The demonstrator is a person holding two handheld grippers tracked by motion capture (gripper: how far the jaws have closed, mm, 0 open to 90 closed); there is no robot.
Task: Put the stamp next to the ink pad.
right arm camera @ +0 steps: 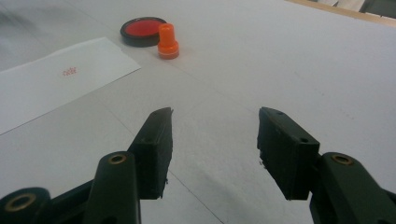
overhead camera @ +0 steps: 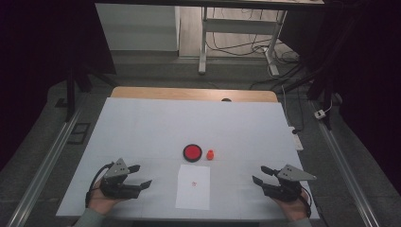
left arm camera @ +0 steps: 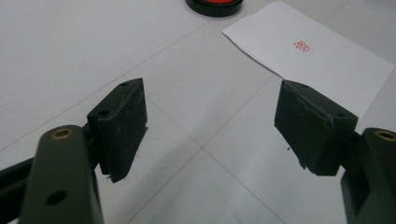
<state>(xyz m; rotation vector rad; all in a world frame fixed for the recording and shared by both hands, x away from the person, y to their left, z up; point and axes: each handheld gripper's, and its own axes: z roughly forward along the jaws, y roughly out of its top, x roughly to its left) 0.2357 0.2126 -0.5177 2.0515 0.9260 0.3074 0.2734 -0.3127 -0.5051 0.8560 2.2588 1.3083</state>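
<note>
Cataloguing from the centre outward, clock directions read off the high view.

Item one: orange stamp (overhead camera: pixel 210 154), small, upright on the table (overhead camera: pixel 142 123), just past centre. I judge it the thing in hand, since my right claw's camera looks toward it.

Item two: red ink pad (overhead camera: pixel 192 152), round, black-rimmed, lid off, just beside the stamp at its 9 o'clock. The two are close; I cannot tell whether they touch.

Item three: white paper sheet (overhead camera: pixel 193 187), lying flat at 6 o'clock of the pad and stamp, near them but apart. One small red imprint (overhead camera: pixel 194 184) already sits near its middle.

Item four: right claw (overhead camera: pixel 259 174), at 4 o'clock of the stamp and well apart from it, jaws wide, nothing between them, pointing toward 10 o'clock.

Item five: left claw (overhead camera: pixel 140 175), at 8 o'clock of the pad, jaws wide and empty, aimed toward the sheet's near corner.

Step in hand, as I judge it: the stamping looks done once, both claws stand off, and the stamp waits untouched. Next move, if I stamp again, calls for carrying the right claw toward 10 o'clock, straddling the stamp's narrow upper body with the jaws, and closing gently; the piece is small and light and would tip if nudged. The left claw could pin the sheet.
</note>
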